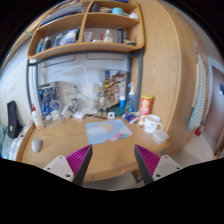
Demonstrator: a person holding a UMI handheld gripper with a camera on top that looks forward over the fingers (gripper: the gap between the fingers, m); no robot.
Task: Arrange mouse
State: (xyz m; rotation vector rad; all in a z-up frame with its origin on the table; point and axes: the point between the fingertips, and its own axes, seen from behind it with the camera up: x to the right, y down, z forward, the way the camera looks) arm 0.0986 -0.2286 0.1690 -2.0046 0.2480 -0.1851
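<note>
A grey mouse (37, 145) lies on the wooden desk (70, 135), to the left and ahead of my left finger. A light blue mouse mat (108, 129) with a pastel pattern lies on the desk beyond my fingers. My gripper (112, 165) is open and empty, held back above the desk's near edge. Its magenta pads (78, 158) stand wide apart with nothing between them.
A wooden shelf unit (85, 45) with books and small items hangs above the desk. Bottles and clutter (110, 92) stand at the back. An orange box (146, 105) and white cups (152, 124) sit to the right. A dark chair (12, 118) stands at the left.
</note>
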